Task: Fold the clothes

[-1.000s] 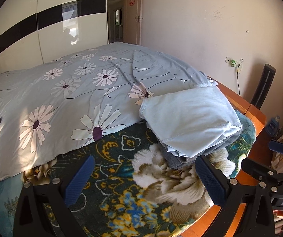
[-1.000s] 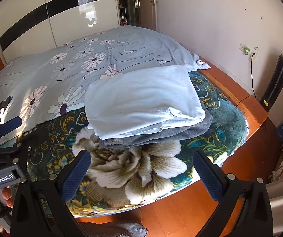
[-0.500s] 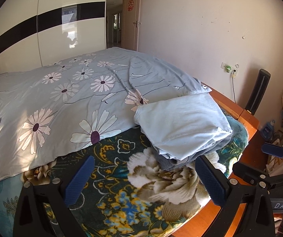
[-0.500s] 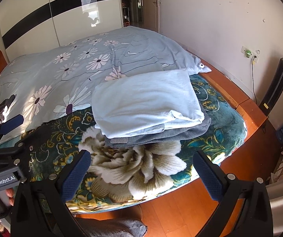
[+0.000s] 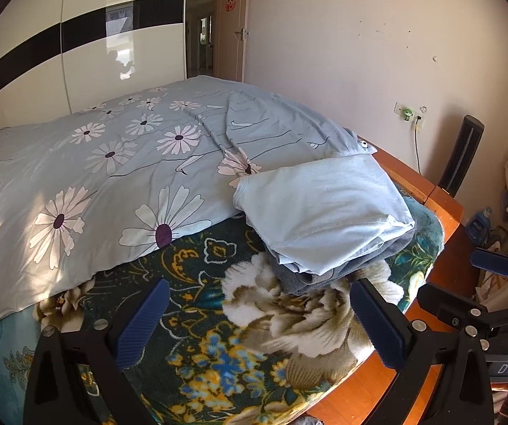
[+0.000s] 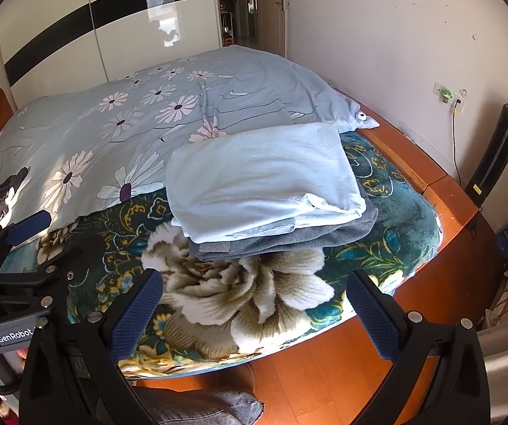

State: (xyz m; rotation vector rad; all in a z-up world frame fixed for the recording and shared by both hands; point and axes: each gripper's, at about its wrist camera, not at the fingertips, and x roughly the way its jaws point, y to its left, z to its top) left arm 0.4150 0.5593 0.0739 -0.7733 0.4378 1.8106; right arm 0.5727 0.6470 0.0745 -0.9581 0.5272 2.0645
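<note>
Both grippers (image 5: 257, 322) (image 6: 254, 301) gape empty before soft, squarely folded pale-blue cloth (image 6: 264, 180) atop grey knit (image 6: 289, 237).

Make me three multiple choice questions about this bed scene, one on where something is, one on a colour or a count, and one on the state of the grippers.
1. Where does the light blue folded garment lie?
A. on top of the grey folded garment
B. on the floor
C. under the daisy duvet

2. How many folded garments are in the stack on the floral blanket?
A. five
B. two
C. none

3. What state are the left gripper and the right gripper in?
A. both shut on cloth
B. one open, one shut on the duvet
C. both open, holding nothing

Answers:
1 A, the blue piece sits directly on the grey one, whose edge shows beneath it.
2 B, only a blue piece and a grey piece are visible.
3 C, each pair of blue pads stands wide apart, with nothing between.
</note>
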